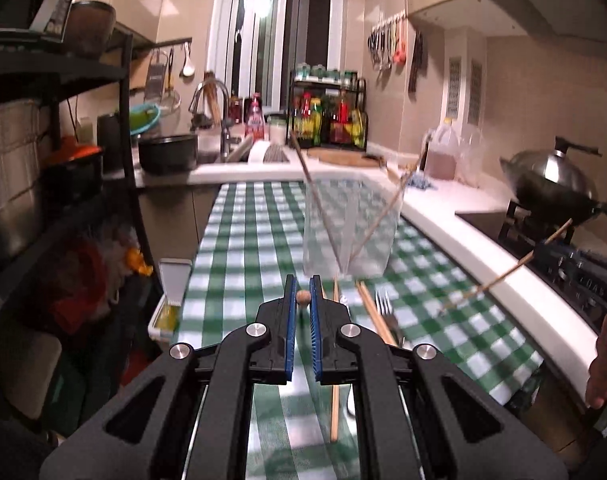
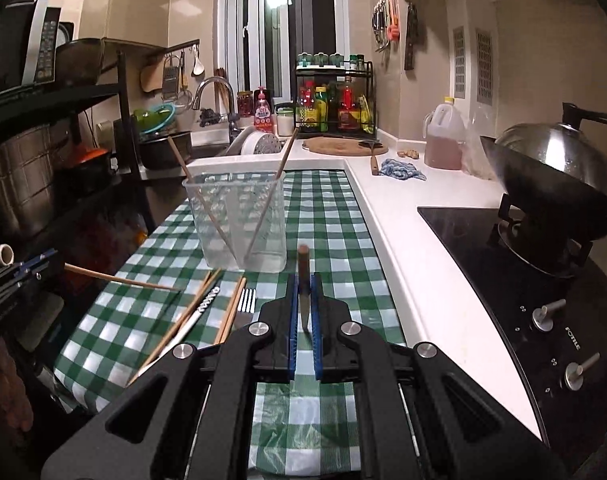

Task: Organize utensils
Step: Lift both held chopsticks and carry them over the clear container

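1. Chopsticks are the things in hand: each claw carries one. The left gripper (image 1: 302, 295) has its blue pads closed on a chopstick (image 1: 302, 297) seen end-on between them; in the right wrist view the same stick (image 2: 119, 279) juts out sideways from that claw over the cloth.
2. The right gripper (image 2: 303, 295) is clamped on another chopstick (image 2: 303, 280), which stands upright between its pads, butt end up.
3. Handling, as I judge it: thin, stiff, very light wood, smooth enough to pivot or slide in a pinch. A hold near the middle looks steadier than one near an end.
4. Just ahead of both claws stands the clear container (image 2: 239, 224), two chopsticks already leaning crossed inside it. It looks light and tippable, so a stick should drop in from above, not push the rim.
5. Below and left of the right claw lie loose chopsticks (image 2: 191, 312) and a fork (image 2: 246, 300) on the checked cloth (image 2: 323, 216).
6. Farther right sits a wok (image 2: 551, 184) on the stove.
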A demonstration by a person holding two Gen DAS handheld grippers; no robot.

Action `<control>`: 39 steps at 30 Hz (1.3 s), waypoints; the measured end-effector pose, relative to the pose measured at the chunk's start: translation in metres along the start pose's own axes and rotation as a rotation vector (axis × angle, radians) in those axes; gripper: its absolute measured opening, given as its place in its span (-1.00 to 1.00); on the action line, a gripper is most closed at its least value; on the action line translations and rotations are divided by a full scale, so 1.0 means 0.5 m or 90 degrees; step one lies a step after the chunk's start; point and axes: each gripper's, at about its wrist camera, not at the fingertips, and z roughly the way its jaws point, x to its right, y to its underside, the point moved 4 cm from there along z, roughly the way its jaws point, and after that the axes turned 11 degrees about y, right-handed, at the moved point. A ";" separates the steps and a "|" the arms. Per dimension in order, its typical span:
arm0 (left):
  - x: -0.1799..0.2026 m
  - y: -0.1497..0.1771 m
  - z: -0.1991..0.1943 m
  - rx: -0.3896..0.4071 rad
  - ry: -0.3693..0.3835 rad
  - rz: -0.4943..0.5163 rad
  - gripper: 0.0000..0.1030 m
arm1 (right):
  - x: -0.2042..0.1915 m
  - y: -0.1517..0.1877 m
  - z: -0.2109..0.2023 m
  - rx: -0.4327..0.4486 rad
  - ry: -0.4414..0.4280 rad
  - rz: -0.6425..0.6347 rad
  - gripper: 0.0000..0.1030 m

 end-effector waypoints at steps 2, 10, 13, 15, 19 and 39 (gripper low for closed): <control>-0.005 -0.031 0.000 0.011 0.010 -0.002 -0.87 | 0.001 -0.013 0.000 0.003 -0.002 0.007 -0.88; -0.027 -0.123 0.031 0.003 0.059 -0.040 -0.87 | 0.011 -0.060 0.014 0.003 -0.015 0.033 -0.88; -0.031 -0.140 0.041 -0.009 0.069 -0.054 -0.87 | 0.004 -0.078 0.018 0.005 -0.021 0.032 -0.88; -0.036 -0.152 0.051 -0.022 0.073 -0.066 -0.87 | 0.001 -0.089 0.022 0.003 -0.030 0.035 -0.88; -0.045 -0.186 0.064 -0.034 0.077 -0.074 -0.87 | -0.011 -0.121 0.027 0.005 -0.045 0.036 -0.88; -0.029 -0.465 0.146 0.088 0.127 -0.041 -0.87 | -0.088 -0.441 0.065 0.132 -0.119 0.037 -0.88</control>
